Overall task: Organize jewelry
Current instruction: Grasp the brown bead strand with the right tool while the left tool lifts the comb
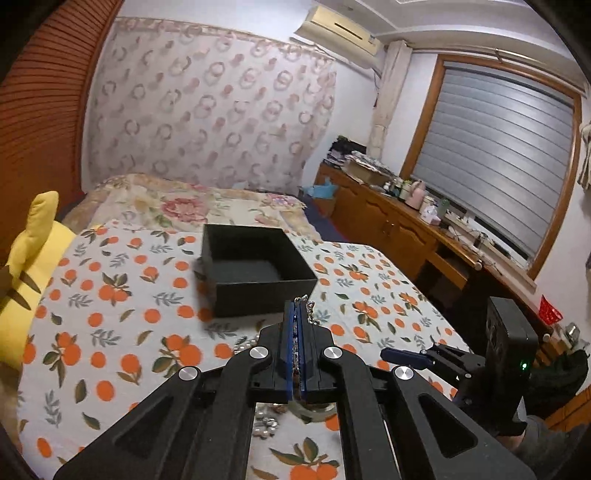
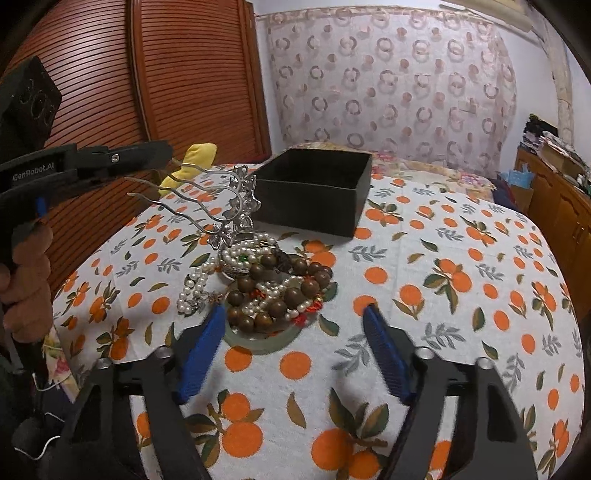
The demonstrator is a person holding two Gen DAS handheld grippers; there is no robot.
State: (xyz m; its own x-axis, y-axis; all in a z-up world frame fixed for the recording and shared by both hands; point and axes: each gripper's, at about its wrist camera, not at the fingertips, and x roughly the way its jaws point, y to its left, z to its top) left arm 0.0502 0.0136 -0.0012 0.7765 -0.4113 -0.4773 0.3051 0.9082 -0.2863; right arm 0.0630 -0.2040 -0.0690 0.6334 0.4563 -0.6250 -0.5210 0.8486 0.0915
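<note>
Above the jewelry pile [image 2: 258, 280], the hair comb [image 2: 207, 195] hangs level, prongs toward the left gripper [image 2: 168, 153].

One black box [image 2: 314, 192], one silver hair comb [image 2: 229, 206], two grippers [image 2: 291, 347].

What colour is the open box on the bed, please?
The box is plain black, inside and out; the right wrist view shows it best.

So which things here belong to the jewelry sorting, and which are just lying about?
Job:
left gripper shut on silver hair comb
right gripper, open
black box
pearl strands
wooden bead bracelet

Lying about:
yellow plush toy
air conditioner
</note>
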